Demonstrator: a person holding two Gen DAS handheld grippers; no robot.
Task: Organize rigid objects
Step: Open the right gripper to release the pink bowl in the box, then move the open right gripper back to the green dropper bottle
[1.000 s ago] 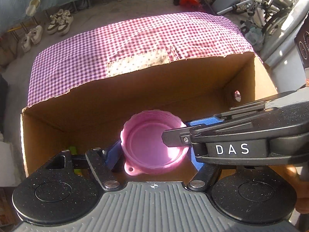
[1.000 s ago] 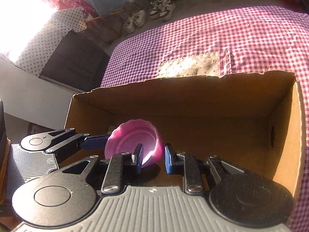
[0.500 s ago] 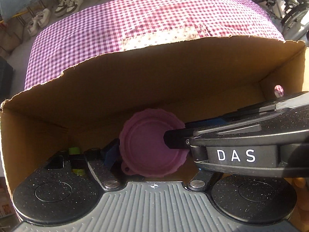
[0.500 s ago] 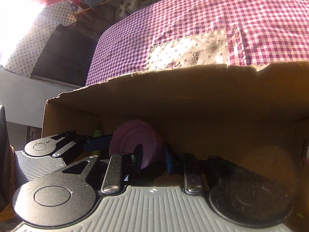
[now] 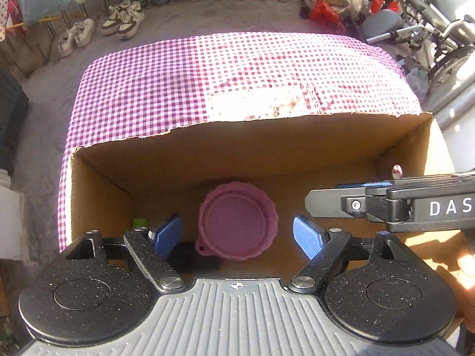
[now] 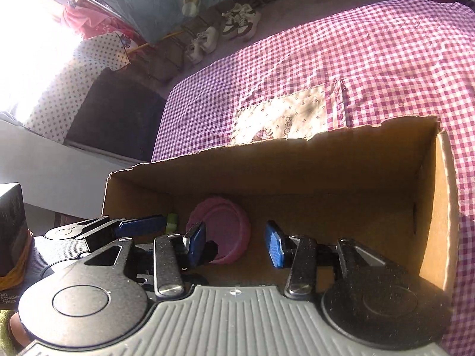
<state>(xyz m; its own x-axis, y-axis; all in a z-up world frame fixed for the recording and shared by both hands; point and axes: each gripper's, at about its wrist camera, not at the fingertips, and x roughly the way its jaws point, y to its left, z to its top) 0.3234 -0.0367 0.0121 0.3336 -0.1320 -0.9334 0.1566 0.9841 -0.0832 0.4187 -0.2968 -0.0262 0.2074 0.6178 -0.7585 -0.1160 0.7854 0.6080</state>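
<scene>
Left gripper [image 5: 237,234] pointing steeply down into cardboard box [image 5: 267,148], jaws spread wide, having just been opening, gripping nothing. Right gripper [image 6: 236,243] angling down into same box, entering left-wrist view from right edge; jaws released, having just been opening, pads clear of bowl. Pink bowl [image 5: 237,221] lying on box floor, lower centre of frame, between left fingers, untouched. One second ago right gripper was pinching bowl rim; now bowl sitting free. Small green item [image 5: 139,222] lying lower left.
</scene>
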